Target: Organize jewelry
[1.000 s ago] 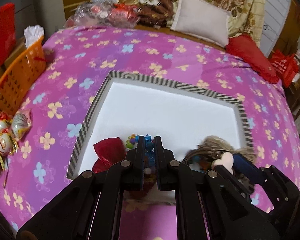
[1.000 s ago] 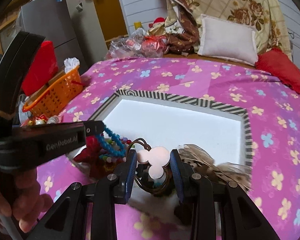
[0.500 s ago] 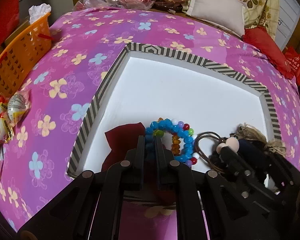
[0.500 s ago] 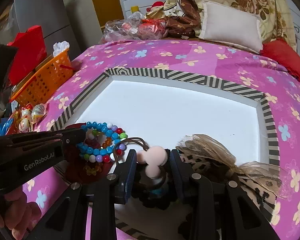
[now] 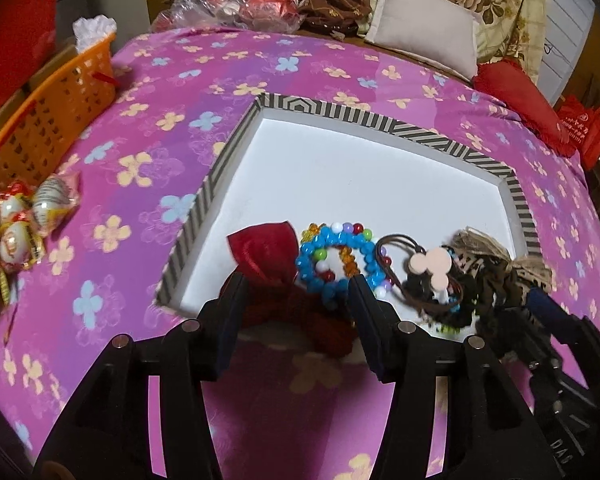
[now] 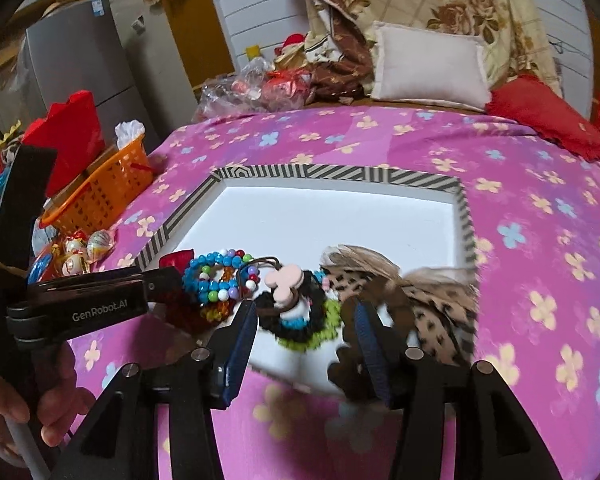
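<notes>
There, from the left wrist, the left claw (image 5: 296, 296), jaws just opened and empty, stood over the light, limp bracelet (image 5: 334, 258) lying in the tray (image 5: 380, 124) on the soft bedspread (image 5: 220, 72), best pinched across its beads, while from the right wrist the right claw (image 6: 304, 320), jaws likewise just parted, straddled the soft hair tie (image 6: 296, 314) ungripped.

Left gripper (image 5: 296, 292): black plastic linkage arms, silver round screws at pivots, dark blue pads lining jaws. White "GenRobot.AI" lettering on its side bar, seen from right wrist. Right gripper (image 6: 306, 316): same black frame, silver screws, blue ribbed pads. Hand (image 6: 40, 396) below lettering grips pale handle.
</notes>
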Available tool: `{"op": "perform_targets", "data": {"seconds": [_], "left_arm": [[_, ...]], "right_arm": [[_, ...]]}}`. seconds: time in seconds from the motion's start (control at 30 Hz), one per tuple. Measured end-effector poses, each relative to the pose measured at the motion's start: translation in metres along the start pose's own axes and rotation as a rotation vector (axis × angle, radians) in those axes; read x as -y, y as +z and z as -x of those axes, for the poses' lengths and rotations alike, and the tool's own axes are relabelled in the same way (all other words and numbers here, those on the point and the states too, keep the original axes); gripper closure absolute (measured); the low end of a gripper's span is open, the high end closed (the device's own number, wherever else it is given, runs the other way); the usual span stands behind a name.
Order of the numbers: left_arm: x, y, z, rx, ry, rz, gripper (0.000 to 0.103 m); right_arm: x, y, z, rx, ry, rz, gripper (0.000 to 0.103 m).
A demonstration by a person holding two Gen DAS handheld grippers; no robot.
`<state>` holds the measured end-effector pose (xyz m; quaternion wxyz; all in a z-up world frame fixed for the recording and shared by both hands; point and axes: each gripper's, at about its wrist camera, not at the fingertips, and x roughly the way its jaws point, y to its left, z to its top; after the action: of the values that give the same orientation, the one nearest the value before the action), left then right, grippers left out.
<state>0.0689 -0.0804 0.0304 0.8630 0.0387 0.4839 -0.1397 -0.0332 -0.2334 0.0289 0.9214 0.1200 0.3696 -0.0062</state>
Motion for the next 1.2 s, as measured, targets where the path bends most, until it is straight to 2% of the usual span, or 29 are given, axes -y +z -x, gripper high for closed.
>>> {"op": "perform_targets", "data": {"seconds": [0.2,0.47,0.6,1.03,1.2], "left_arm": [[0.004,-0.023,0.029,0.075,0.065,-0.028,0.048],[0.003,-0.054,0.062,0.146,0.105,-0.046,0.048],[-0.001,-0.064,0.074,0.162,0.1,-0.029,0.048],[-0.009,-0.087,0.096,0.181,0.101,0.003,0.048],[-0.009,-0.091,0.107,0.204,0.109,0.009,0.048]], "right_arm": [[-0.006,-0.012,0.023,0.022,-0.03,-0.006,0.043],[-0.017,-0.022,0.043,0.032,-0.055,0.002,0.041],[-0.02,-0.027,0.051,0.039,-0.046,-0.014,0.037],[-0.025,-0.048,0.069,0.029,-0.069,0.0,0.036],[-0.029,-0.049,0.077,0.043,-0.075,0.008,0.033]]}}
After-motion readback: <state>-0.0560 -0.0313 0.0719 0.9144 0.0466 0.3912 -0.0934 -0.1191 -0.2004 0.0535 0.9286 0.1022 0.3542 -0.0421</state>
